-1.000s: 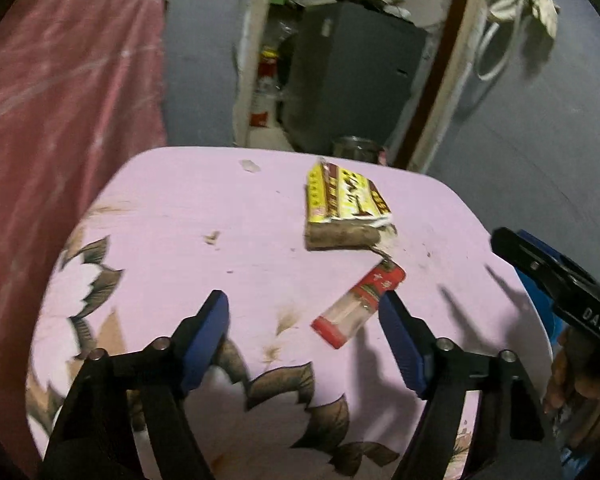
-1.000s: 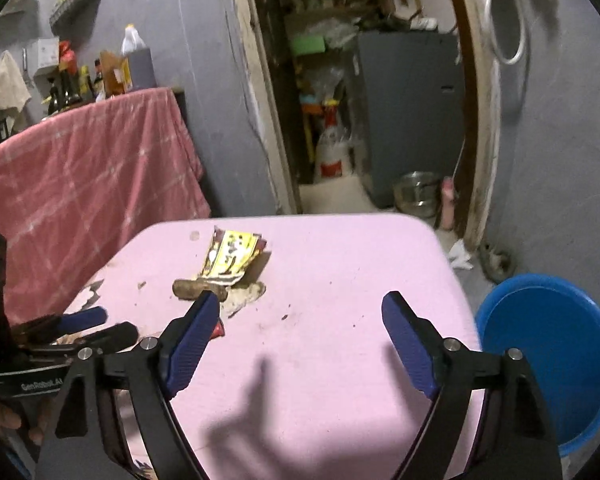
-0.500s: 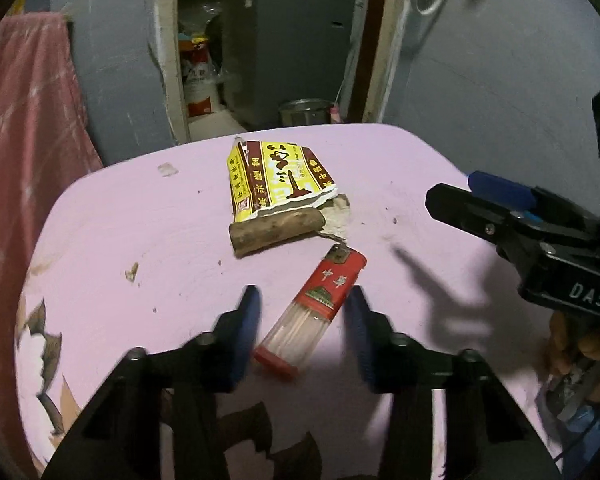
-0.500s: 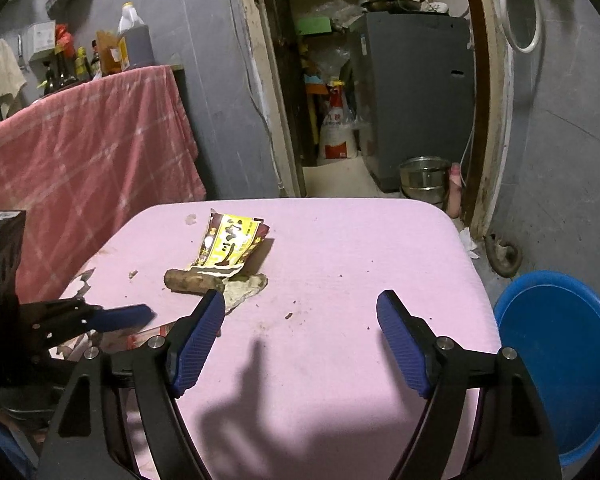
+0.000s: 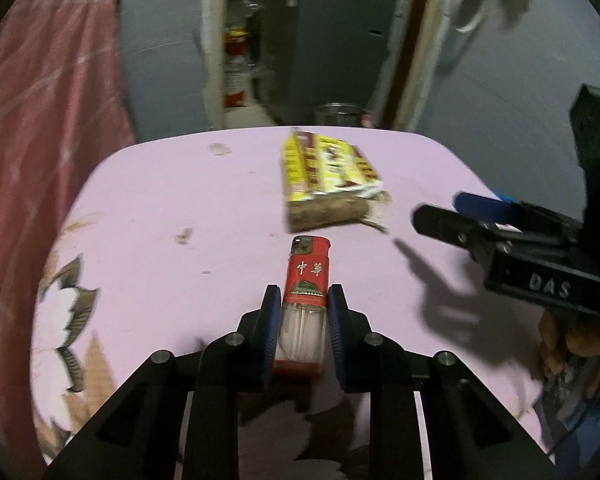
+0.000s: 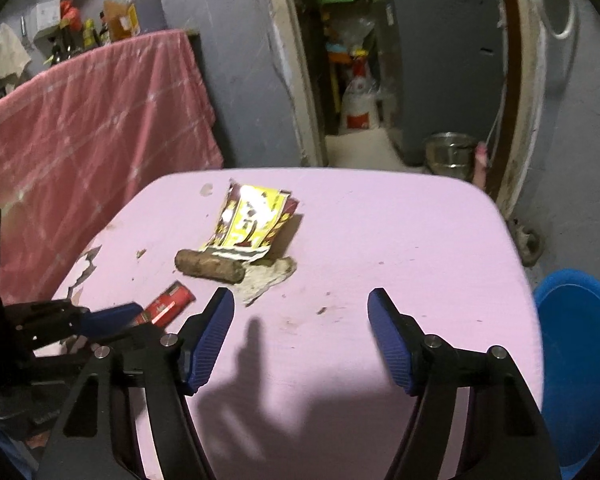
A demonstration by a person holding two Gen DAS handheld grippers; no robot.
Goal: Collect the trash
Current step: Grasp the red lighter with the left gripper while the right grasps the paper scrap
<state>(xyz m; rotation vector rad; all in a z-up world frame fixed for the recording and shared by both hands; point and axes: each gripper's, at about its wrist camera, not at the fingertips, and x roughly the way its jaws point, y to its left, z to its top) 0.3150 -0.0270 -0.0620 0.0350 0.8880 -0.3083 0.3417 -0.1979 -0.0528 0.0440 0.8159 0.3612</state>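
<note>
Left tongs (image 5: 302, 312) are pinching the red lighter (image 5: 306, 280); yellow wrapper (image 5: 328, 168) sits at 12 o'clock. Right tongs (image 6: 300, 320) hang spread wide over the table (image 6: 400, 240).

The worktop (image 6: 400, 240) lies bare along its right edge and near right corner, open room under the right gripper (image 6: 300, 336), whose fingers stand wide apart. Toward the far left corner the yellow wrapper (image 6: 252, 216), brown roll (image 6: 210, 266) and torn paper (image 6: 270, 278) block the middle. The left gripper (image 5: 303, 328) with the lighter (image 5: 306, 280) fills the left edge. A blue bucket (image 6: 576, 360) stands just beside the right edge.
</note>
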